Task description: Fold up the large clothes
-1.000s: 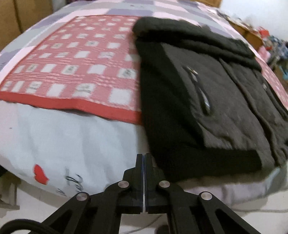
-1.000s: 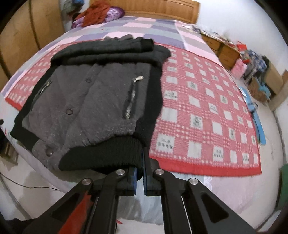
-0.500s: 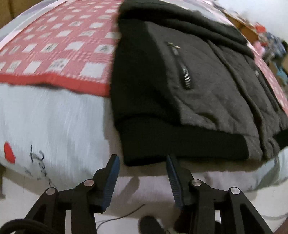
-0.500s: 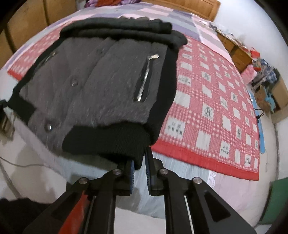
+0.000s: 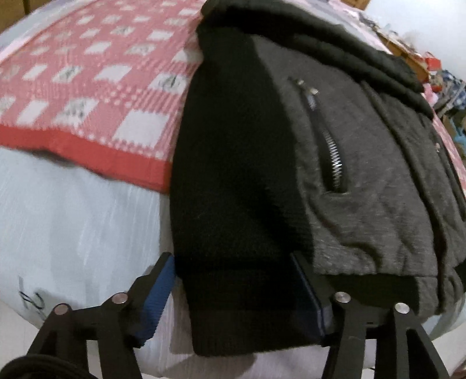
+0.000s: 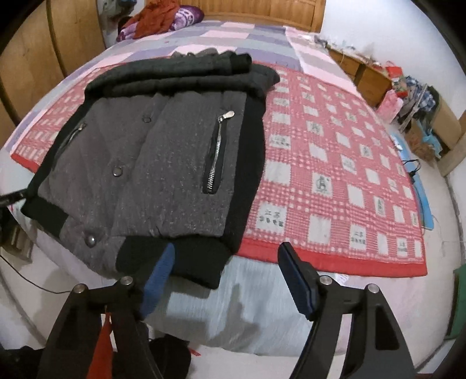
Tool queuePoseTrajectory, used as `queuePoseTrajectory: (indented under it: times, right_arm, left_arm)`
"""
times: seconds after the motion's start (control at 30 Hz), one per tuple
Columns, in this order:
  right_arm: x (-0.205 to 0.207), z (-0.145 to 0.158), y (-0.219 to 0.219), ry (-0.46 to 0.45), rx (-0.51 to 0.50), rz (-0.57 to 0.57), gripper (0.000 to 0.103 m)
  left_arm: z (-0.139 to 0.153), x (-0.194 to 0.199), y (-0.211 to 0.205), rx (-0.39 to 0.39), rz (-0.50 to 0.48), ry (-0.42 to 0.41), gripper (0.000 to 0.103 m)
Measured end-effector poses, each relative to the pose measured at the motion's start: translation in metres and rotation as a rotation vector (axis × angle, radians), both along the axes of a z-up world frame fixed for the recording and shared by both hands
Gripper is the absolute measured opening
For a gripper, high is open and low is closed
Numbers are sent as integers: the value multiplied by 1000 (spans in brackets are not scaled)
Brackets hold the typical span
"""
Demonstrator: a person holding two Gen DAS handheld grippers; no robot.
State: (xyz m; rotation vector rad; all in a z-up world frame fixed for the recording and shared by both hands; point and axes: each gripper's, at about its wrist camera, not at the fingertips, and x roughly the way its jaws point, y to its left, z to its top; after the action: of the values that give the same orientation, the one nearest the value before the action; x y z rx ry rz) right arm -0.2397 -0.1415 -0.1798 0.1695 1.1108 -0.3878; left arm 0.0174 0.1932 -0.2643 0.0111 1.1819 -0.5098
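Observation:
A grey padded jacket (image 5: 364, 175) with black knit sleeves folded in lies on the bed, its black ribbed hem (image 5: 247, 306) hanging over the near edge. My left gripper (image 5: 233, 271) straddles the hem's left corner; its jaws are opening, the cloth sits between the blue pads and neither pad presses on it. In the right wrist view the same jacket (image 6: 160, 163) fills the left half. My right gripper (image 6: 227, 252) stands at the hem's right corner (image 6: 198, 259) with its jaws opening wide. Its left fingertip is over the rib, the right one over the red border.
A red and white checked cover (image 6: 335, 175) spreads under the jacket, with a pale sheet (image 6: 247, 306) dropping off the bed's near edge. A pile of clothes (image 6: 163, 17) lies by the wooden headboard (image 6: 247, 11). Boxes and clutter (image 6: 407, 87) line the right wall.
Both grippers were shut a second ago and now stand wide apart. The left one has dropped down and in, so the hem corner lies between its fingers. The right one has stayed put.

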Motion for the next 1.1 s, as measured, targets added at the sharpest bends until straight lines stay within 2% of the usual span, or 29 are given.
queuePoseTrajectory:
  times: [0.07,0.13,0.23,0.3,0.37,0.4,0.43,0.5,0.53,0.67,0.8,0.93,1.1]
  right_arm:
    - [7,-12,-8,4,43,-24,76]
    - [15,-28,-17,11,88,-60,76]
    - [25,-45,-24,-12,149,-81,76]
    - [31,-59,-26,5,201,-86,76]
    - [35,-76,-32,18,294,-112,76]
    - [35,-84,-38,17,371,-156,74]
    - [33,-84,-42,-20,417,-178,51]
    - [33,-74,-37,-48,398,-138,36]
    - [33,-66,-31,-55,376,-102,32]
    - [33,-33,-27,-104,339,-52,29]
    - [40,3,-28,-181,320,-9,28]
    - [61,42,-42,-280,312,23,27]
    - [105,81,-82,-402,352,12,27]
  left_arm:
    - [-10,3,2,-9,24,33,73]
    - [-12,2,3,7,27,14,80]
    - [-20,5,2,-10,28,43,81]
    - [-22,9,1,-53,8,62,67]
    - [-19,8,-2,-60,-27,55,41]
    - [-14,7,-2,-67,-35,49,37]
    - [-10,5,-1,-75,-37,43,30]
    - [-2,3,1,-94,-35,37,26]
    - [4,3,3,-112,-27,35,25]
    - [35,5,2,-154,-36,-5,25]
    - [76,20,-1,-235,-18,-54,25]
    - [104,52,-7,-300,14,-96,25]
    - [136,108,-24,-388,72,-148,25]
